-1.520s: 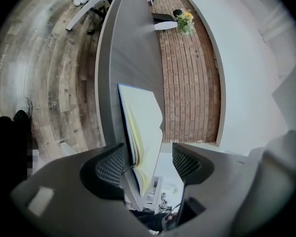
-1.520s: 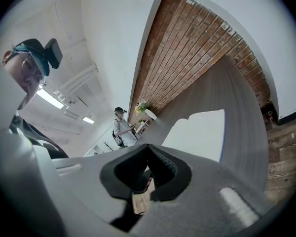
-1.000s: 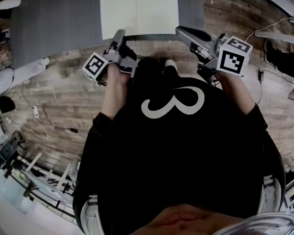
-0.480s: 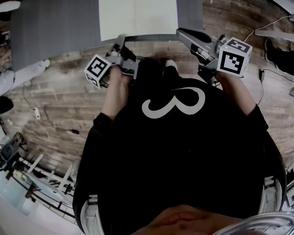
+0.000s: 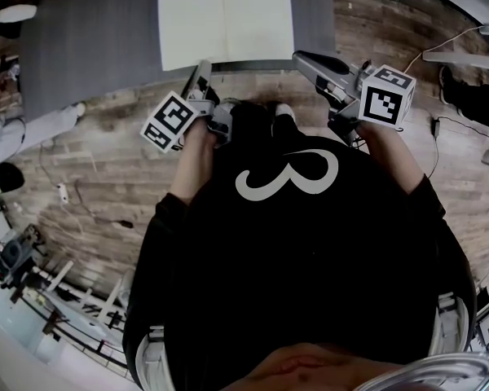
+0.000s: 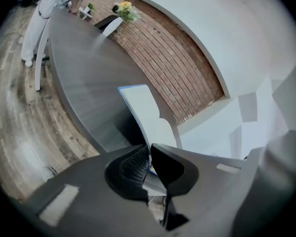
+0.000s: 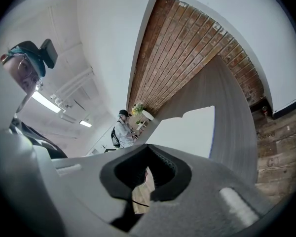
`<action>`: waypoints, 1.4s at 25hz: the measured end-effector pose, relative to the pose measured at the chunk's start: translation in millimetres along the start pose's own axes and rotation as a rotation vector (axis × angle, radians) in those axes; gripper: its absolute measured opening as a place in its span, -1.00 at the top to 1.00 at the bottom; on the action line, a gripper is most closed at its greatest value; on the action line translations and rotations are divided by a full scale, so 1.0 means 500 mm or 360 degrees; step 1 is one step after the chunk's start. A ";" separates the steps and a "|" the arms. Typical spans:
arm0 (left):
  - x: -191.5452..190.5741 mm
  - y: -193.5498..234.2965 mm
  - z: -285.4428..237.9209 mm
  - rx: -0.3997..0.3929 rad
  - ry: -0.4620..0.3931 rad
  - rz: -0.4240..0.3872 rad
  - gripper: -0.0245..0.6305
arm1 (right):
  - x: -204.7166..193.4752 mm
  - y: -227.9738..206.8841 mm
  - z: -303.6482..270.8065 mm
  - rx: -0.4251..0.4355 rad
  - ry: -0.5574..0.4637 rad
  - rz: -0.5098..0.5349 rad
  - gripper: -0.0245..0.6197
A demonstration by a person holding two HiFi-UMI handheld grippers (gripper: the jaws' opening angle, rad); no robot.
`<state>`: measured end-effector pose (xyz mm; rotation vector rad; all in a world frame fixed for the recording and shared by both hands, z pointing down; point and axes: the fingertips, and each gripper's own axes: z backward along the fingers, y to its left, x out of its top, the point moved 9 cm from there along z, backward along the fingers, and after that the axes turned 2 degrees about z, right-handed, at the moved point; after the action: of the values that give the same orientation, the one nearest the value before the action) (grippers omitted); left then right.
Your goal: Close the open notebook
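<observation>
The open notebook (image 5: 224,21) lies flat on the grey table (image 5: 90,47), its white pages up and its near edge close to the table's front edge. My left gripper (image 5: 202,72) reaches the near edge of the left page. In the left gripper view its jaws have just been closing, and the left gripper (image 6: 149,152) is now shut on the thin blue-edged rim of the notebook (image 6: 140,107). My right gripper (image 5: 308,59) hovers at the table edge, to the right of the notebook and apart from it. The right gripper (image 7: 148,157) is shut with nothing in it, and the notebook (image 7: 187,130) lies ahead of it.
The table's front edge (image 5: 253,62) runs just past both gripper tips, with wooden floor (image 5: 106,153) below. Cables (image 5: 81,206) trail on the floor at left. A person (image 6: 44,14) stands at the table's far end near a vase of flowers (image 6: 124,10).
The left gripper has rolled, so its marker cube now faces up more, and its tip has come to the notebook's near edge. The right gripper has kept still.
</observation>
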<state>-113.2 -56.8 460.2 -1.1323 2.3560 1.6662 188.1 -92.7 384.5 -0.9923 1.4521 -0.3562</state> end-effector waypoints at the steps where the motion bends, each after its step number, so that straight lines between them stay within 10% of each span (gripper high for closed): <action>1: -0.006 -0.010 0.002 0.0014 0.0008 -0.0075 0.80 | -0.005 -0.002 0.010 -0.0002 -0.0003 -0.0007 0.91; 12: -0.039 -0.115 0.005 0.0174 0.0054 -0.0888 0.83 | -0.038 -0.014 0.070 -0.0047 -0.0046 -0.0029 0.91; 35: -0.119 -0.174 -0.093 0.0217 0.0340 -0.1869 0.55 | -0.068 -0.039 0.101 -0.0152 -0.0150 -0.0108 0.91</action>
<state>-2.7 -77.4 435.4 -2.0947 1.2502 0.9374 236.2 -61.6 412.1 -1.1227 1.3628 -0.2879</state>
